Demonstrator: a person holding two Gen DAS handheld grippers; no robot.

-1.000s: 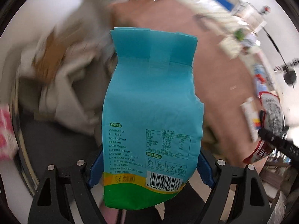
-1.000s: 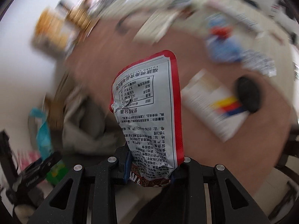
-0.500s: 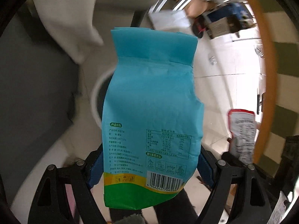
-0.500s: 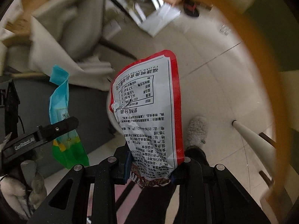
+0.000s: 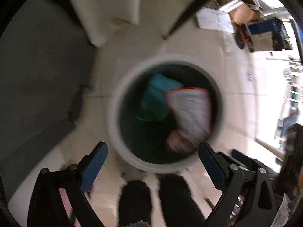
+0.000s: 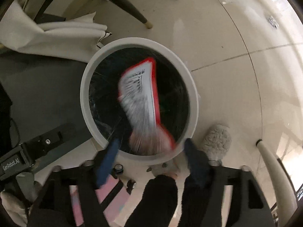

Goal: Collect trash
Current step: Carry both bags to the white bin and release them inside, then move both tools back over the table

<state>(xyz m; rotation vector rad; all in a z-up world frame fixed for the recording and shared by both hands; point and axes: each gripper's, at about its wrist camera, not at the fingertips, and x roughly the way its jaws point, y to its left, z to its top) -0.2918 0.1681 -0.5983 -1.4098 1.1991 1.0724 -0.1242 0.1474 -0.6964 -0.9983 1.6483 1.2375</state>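
Floor bin (image 5: 113, 124) holds teal pouch (image 5: 157, 96), red-edged packet (image 6: 140, 98).

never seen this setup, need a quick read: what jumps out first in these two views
A round white bin with a dark liner fills the middle of both views, seen from straight above on a pale tiled floor. Inside its opening, a blurred red-edged packet shows in both views, with a teal bag beside it in the left view. Both sets of tongs, left and right, are opening above the rim with nothing between the pads.
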